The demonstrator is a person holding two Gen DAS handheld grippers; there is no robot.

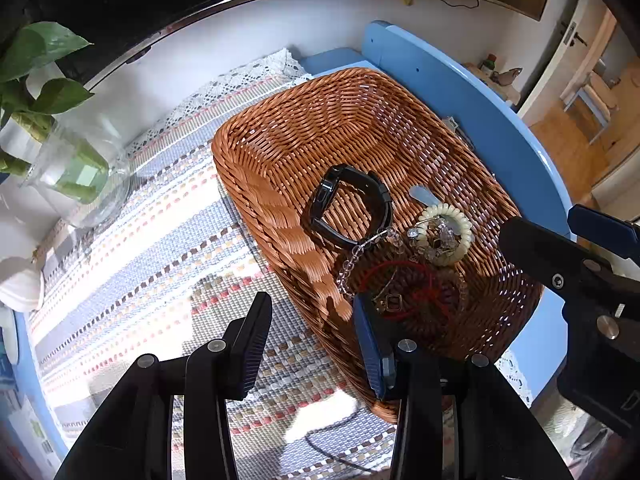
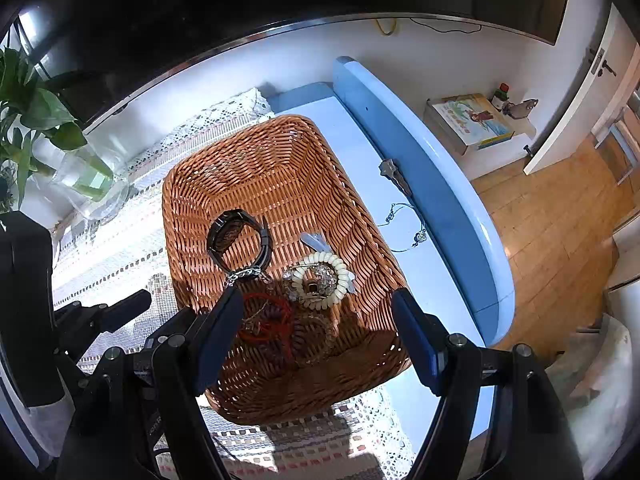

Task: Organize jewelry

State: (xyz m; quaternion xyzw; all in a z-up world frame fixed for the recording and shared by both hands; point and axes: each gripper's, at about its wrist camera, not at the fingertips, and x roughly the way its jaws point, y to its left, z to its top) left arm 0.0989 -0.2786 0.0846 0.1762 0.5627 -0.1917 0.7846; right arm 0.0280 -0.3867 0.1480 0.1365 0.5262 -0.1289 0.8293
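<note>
Nearest, the left hand-held gripper (image 1: 312, 340) stands wide open with nothing between its fingers, straddling the near-left wall of the basket (image 1: 256, 148), one finger outside over the mat (image 1: 160, 240), the other inside. The right hand-held gripper (image 2: 320, 336) is also wide open and holds nothing, hovering over the basket's near end. Just past its fingers lie a red cord (image 2: 268, 320) tangled with dark coils, then a cream coil band (image 2: 320, 280) around some crystal pieces at 1 o'clock, a chain (image 2: 244, 272) and a black watch (image 2: 236, 240) at 11 o'clock. Outside the basket, at 2 o'clock, a thin necklace (image 2: 404, 224) lies on the blue bench (image 2: 360, 140). Farthest, at 10 o'clock, stands a vase (image 2: 88, 184) with a plant.
</note>
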